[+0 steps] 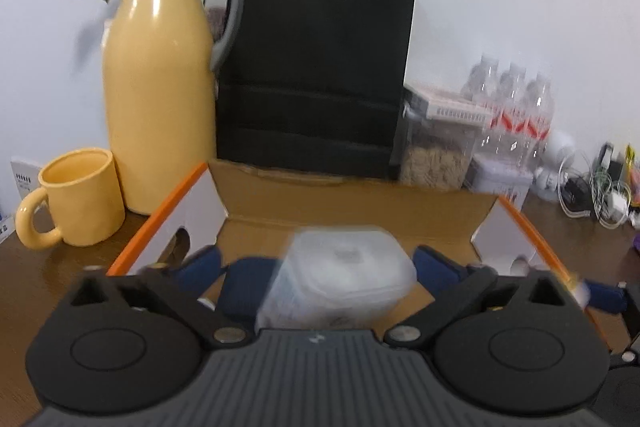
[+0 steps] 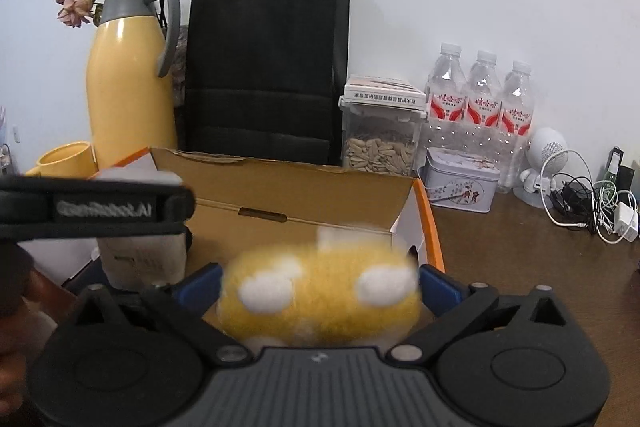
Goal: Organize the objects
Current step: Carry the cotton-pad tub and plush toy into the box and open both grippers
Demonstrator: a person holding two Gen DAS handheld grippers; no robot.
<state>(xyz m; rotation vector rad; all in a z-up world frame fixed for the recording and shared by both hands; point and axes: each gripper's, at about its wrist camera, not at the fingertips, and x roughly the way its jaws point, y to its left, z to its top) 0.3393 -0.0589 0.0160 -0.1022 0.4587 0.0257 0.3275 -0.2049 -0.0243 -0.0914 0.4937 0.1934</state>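
Just behind the cardboard box (image 2: 304, 195), black bag (image 2: 264, 67) and yellow flask (image 2: 128, 83); both grippers spread wide.

Glossy yellow thermos jug (image 2: 128, 83); matt black paper bag (image 2: 264, 67); brown corrugated cardboard box (image 2: 304, 191); fuzzy yellow plush toy (image 2: 320, 295).
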